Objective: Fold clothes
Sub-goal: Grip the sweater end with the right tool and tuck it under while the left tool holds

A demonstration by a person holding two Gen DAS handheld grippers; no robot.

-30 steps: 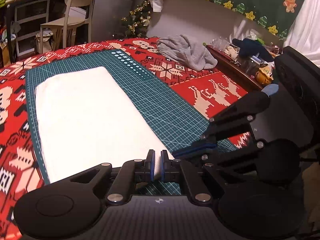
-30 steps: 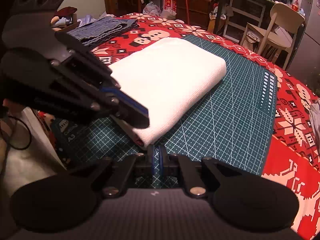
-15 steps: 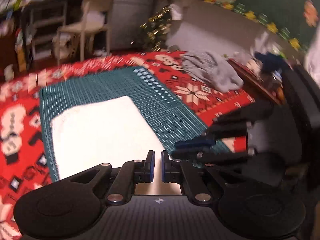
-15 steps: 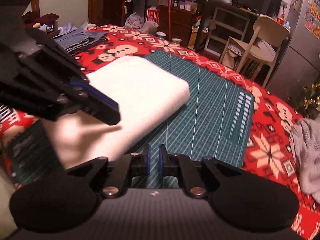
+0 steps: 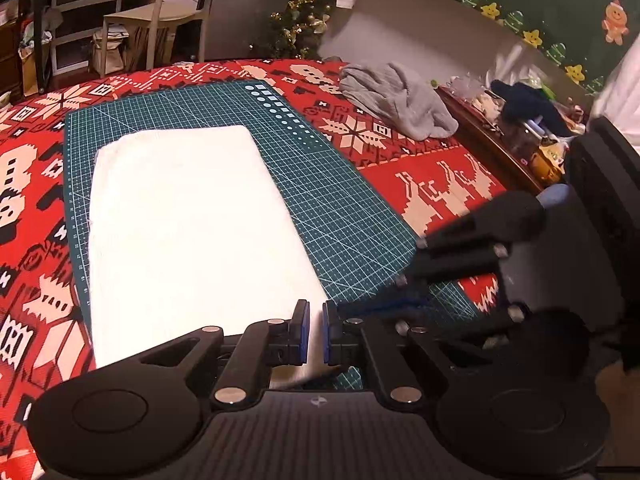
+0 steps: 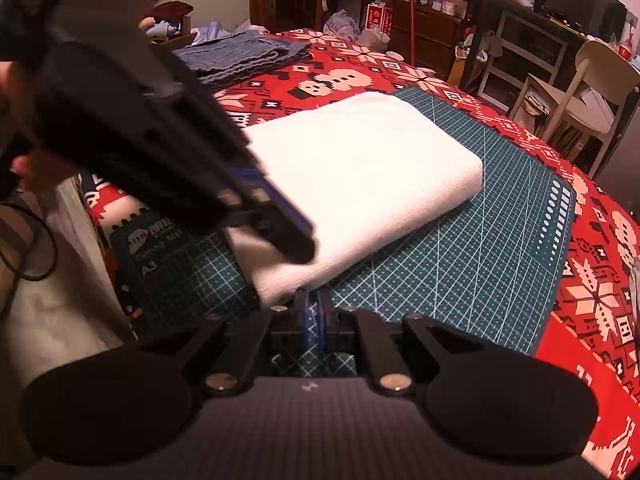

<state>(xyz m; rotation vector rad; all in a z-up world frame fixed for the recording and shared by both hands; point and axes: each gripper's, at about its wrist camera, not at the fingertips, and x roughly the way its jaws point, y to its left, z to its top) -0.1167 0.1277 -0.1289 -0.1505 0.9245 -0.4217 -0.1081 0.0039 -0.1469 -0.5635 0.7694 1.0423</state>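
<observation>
The red patterned tablecloth (image 5: pixel 420 184) fills most of my left view, with the green cutting mat (image 5: pixel 320 184) on it and the white folded cloth (image 5: pixel 188 220) lying long down the left and middle of the mat. My left gripper (image 5: pixel 316 332) is at the bottom centre, narrow, with the cloth's near edge pinched between its pads. My right gripper (image 6: pixel 314 312) is closed to a sliver just beside the cloth's near corner, and I see nothing between its pads.

As I judge it, this cloth needs one more fold, near end to far end. To do that well I would take both near corners through all layers, lift them together, keep the edge taut and level, and lay it square on the far edge, using the mat's grid lines as a guide.

At the right edge of the left view stands a wooden tray (image 5: pixel 476 136); it holds a dark blue thing (image 5: pixel 524 104) amid clutter too jumbled to name. In the upper left of the right view an open box (image 6: pixel 176 42) holds soft pale bits
</observation>
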